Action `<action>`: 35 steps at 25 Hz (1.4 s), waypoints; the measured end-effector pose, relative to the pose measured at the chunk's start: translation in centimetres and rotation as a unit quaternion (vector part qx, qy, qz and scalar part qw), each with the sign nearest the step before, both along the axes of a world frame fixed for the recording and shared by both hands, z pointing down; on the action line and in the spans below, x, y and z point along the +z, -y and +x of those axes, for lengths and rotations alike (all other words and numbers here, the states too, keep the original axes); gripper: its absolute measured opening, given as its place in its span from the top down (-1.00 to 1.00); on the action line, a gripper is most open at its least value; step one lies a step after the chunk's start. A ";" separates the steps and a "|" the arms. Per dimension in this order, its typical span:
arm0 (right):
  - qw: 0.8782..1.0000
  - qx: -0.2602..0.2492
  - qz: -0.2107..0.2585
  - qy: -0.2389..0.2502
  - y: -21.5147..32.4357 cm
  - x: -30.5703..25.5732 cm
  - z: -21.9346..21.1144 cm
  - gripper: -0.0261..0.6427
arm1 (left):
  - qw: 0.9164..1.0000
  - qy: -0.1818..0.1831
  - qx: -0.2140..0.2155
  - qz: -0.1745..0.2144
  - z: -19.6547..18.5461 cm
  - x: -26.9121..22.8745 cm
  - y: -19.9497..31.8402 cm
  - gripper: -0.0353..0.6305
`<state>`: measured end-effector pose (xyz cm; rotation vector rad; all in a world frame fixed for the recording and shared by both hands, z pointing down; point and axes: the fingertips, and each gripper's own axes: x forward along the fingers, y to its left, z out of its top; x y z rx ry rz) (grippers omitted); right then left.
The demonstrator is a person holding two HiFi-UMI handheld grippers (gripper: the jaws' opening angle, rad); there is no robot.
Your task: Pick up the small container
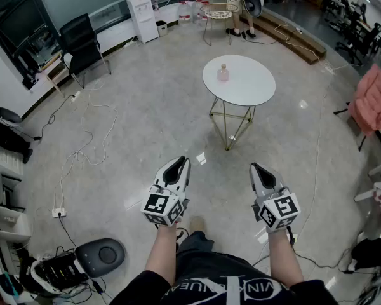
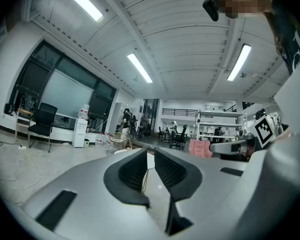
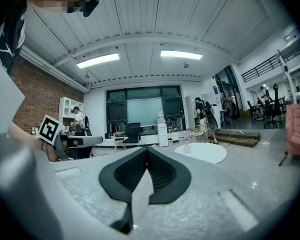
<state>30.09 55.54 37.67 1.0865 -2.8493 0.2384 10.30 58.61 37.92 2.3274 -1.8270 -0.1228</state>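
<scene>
**A:** Where is the small container?

**B:** The small container [image 1: 223,72], pale pink, stands upright on a round white table [image 1: 247,88] with thin gold legs. It sits near the table's far left edge, well apart from both grippers.

**A:** And the 2 grippers?

**B:** The person holds them side by side over the glossy grey floor, both pointing toward the table. The left gripper [image 1: 181,162] is clenched, with only a thin slit between its jaws and nothing in it. The right gripper [image 1: 254,167] is clenched too, tips meeting, gripping nothing.

**A:** What surrounds them?

**B:** A black chair [image 1: 82,46] and a white water dispenser [image 1: 142,18] stand by the far wall. White cables [image 1: 82,148] trail across the floor on the left.
</scene>
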 end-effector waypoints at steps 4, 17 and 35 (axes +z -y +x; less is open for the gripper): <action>1.000 0.006 0.001 -0.002 3.7 0.2 -1.5 0.90 | 1.000 0.003 0.008 0.002 -1.4 -0.1 4.2 0.76; 0.999 0.038 -0.008 -0.009 9.9 1.2 -5.3 0.90 | 0.999 0.002 0.051 -0.013 -4.7 1.3 11.8 0.76; 0.996 0.071 -0.036 0.028 13.7 2.1 -7.6 0.90 | 0.998 0.000 0.067 -0.004 -7.7 1.4 15.3 0.76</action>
